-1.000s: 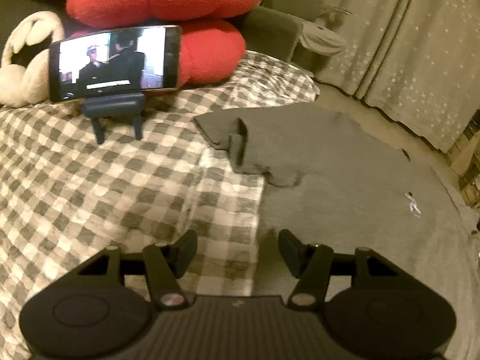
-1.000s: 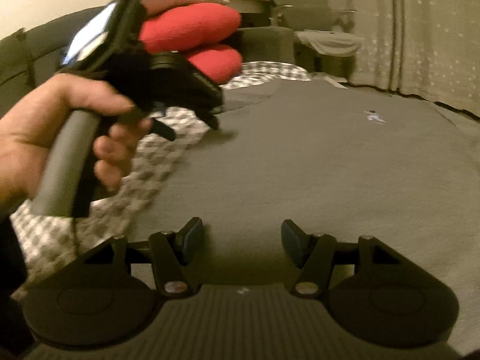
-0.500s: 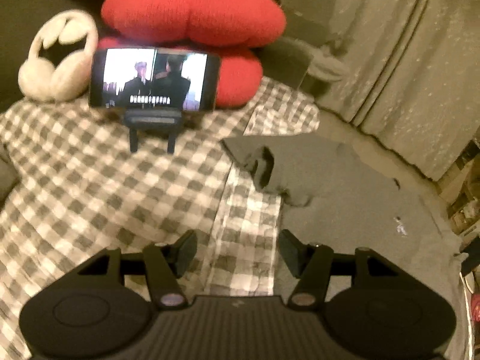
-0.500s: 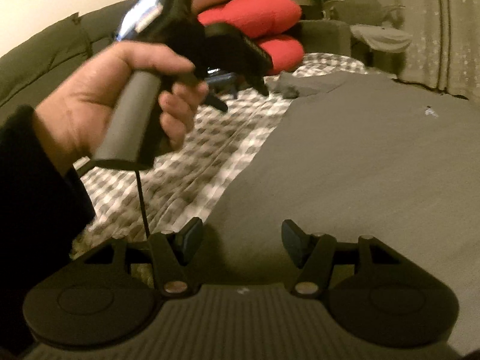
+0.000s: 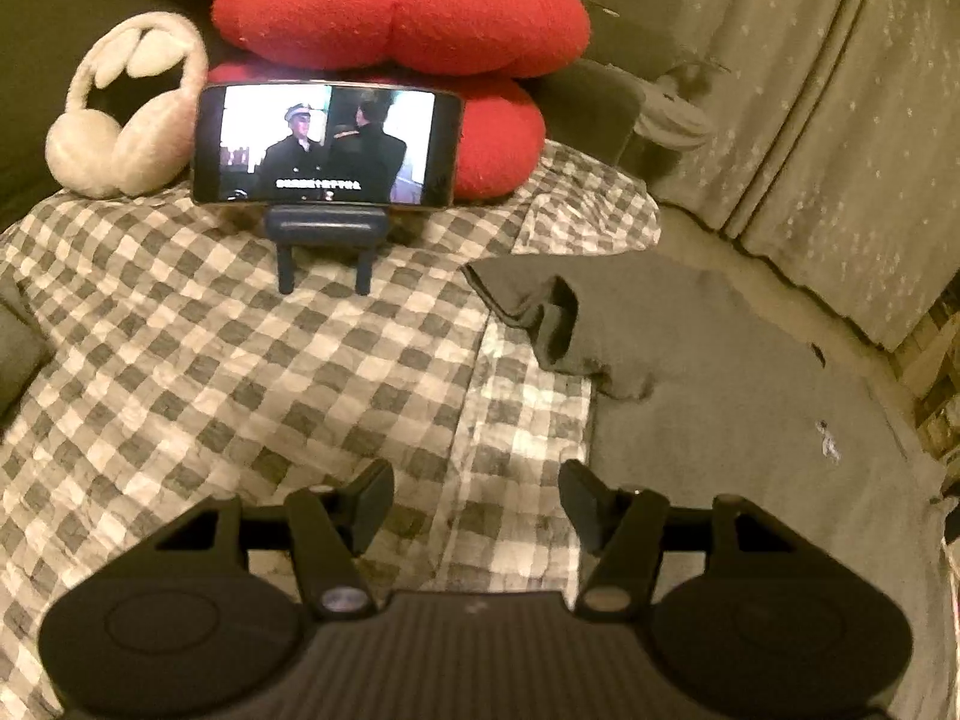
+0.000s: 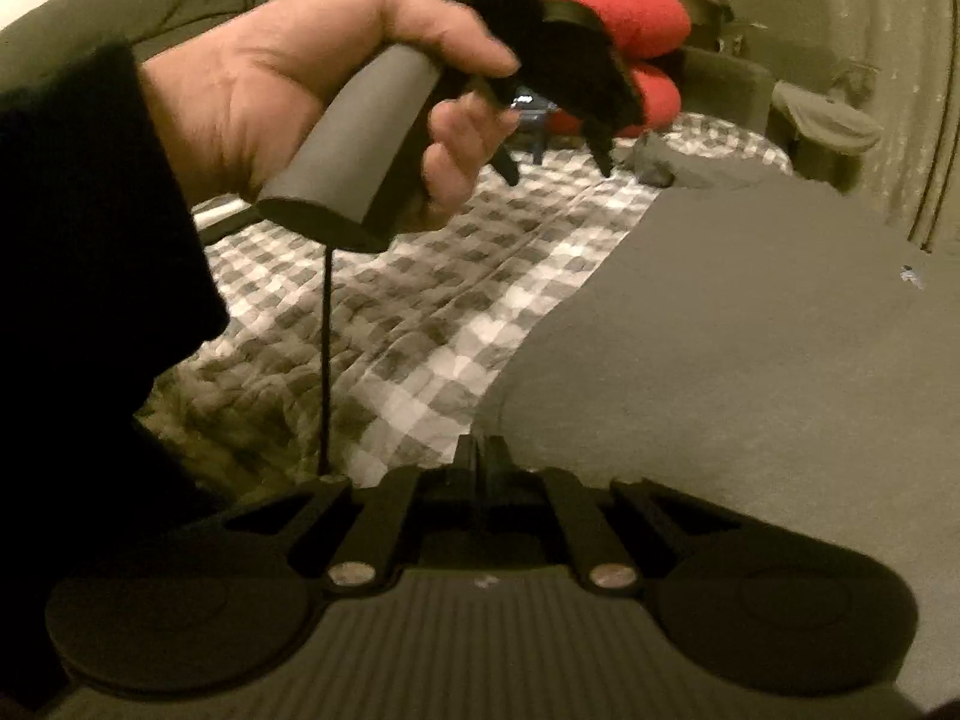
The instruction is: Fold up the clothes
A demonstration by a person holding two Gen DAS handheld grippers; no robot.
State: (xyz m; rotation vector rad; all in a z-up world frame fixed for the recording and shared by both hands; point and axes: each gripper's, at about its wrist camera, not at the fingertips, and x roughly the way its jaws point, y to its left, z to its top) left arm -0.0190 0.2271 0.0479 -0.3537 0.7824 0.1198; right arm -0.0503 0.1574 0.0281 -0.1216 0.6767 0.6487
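Observation:
A dark grey T-shirt [image 5: 720,372] lies flat on the checkered bedspread [image 5: 240,360], with one sleeve [image 5: 540,306] bunched toward the phone. My left gripper [image 5: 474,498] hovers open over the bedspread, just left of the shirt's side edge, holding nothing. In the right wrist view the same shirt [image 6: 750,360] fills the right half. My right gripper [image 6: 477,459] is shut at the shirt's near left corner, and its fingers appear to pinch the hem. A hand [image 6: 288,78] holds the left gripper [image 6: 558,171] up above the bedspread.
A phone on a small stand [image 5: 324,147] plays video at the back of the bed. Behind it are red cushions [image 5: 402,6] and white earmuffs [image 5: 120,120]. Curtains [image 5: 840,90] hang along the right side.
My right gripper went from open to shut at the shirt's near corner. The left gripper rose and drew back to the left, off the shirt, and stayed open.

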